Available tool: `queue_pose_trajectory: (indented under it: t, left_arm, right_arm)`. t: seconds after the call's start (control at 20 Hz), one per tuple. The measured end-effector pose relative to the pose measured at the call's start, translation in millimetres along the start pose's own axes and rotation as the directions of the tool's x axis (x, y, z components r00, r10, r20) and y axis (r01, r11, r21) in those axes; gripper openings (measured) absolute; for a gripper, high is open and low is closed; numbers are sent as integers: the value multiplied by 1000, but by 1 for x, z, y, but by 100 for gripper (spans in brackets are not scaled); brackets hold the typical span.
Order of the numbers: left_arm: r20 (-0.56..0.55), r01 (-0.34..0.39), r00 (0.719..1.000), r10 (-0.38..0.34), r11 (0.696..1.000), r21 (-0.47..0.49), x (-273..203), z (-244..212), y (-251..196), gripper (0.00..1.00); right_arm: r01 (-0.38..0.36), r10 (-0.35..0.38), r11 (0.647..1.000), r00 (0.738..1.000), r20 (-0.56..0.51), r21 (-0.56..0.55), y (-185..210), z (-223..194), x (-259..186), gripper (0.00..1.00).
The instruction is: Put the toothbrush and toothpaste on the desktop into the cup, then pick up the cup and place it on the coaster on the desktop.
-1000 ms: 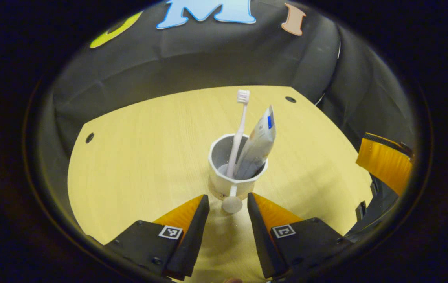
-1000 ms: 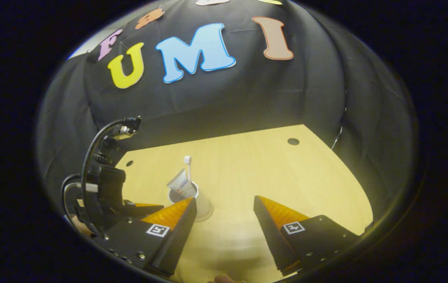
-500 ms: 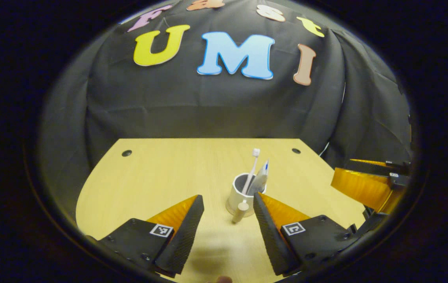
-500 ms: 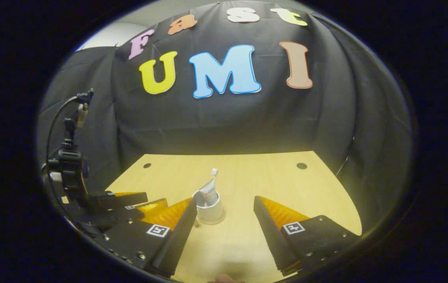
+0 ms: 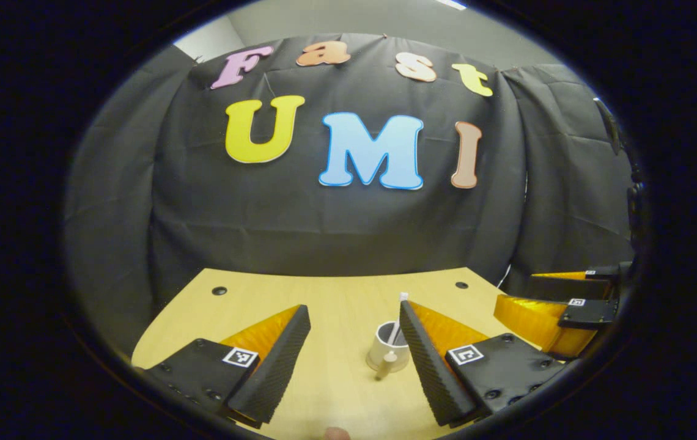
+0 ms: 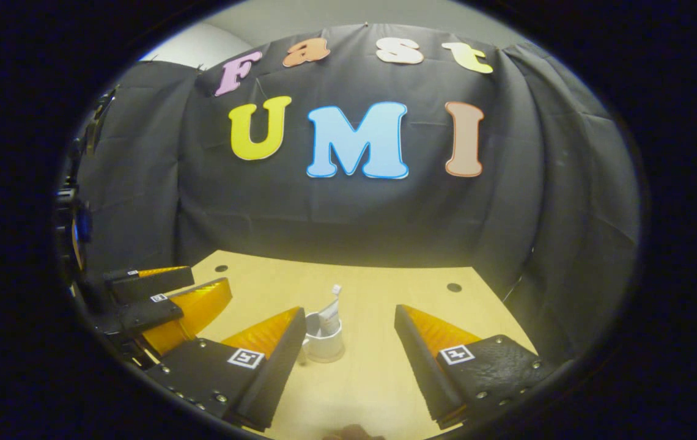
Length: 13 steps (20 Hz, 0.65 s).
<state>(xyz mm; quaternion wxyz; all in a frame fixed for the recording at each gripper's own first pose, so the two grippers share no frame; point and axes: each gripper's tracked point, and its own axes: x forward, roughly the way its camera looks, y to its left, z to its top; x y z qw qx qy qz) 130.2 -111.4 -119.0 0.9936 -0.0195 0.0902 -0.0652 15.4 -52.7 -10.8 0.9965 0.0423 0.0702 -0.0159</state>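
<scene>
Both grippers have pulled back and tilted up since the earlier frames, so the cup (image 5: 389, 349) now sits farther off and lower between the fingers, with more of the booth wall above it. In the left gripper view the left gripper (image 5: 353, 366) is spread wide and grasps nothing; the cup stands ahead of the gap, close to the inner edge of the finger on the right side of that view, which hides part of it. In the right gripper view the right gripper (image 6: 350, 360) is likewise released and empty, and the cup stands just beyond the tip of the finger on the left side of that view.

The cup stands upright on the worktop (image 5: 336, 305) with a flat round piece under its base, which looks like the coaster (image 6: 324, 355) (its edge is too small to be sure). Inside, the toothbrush (image 5: 398, 318) stands head up, and the toothpaste (image 6: 329, 318) tube leans beside it in the right gripper view.

As a judgement: the cup looks like rigid, smooth plastic, light even when loaded, so it could slip or tip under a careless squeeze. Its side knob (image 5: 389, 358) offers a hold, but gripping across the wall low down would be steadier. The tall contents shift the balance upward, and the tube is soft and would dent. The task looks finished.
</scene>
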Motion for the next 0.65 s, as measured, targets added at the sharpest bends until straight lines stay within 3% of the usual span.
queue_pose_trajectory:
  t: [0.05,0.15,0.65]
  left_arm:
    - [14,3,1000,-3,1000,1,1,2,0,92]
    - [50,1,999,-1,1000,0,1,6,3,100]
    - [148,-74,986,75,997,-13,-16,32,23,97]
  right_arm:
    - [5,-5,1000,1000,13,-1,2,2,-2,89]
    - [7,-7,1000,999,49,-1,5,9,-5,89]
    - [8,-4,1000,979,206,-18,5,48,1,87]
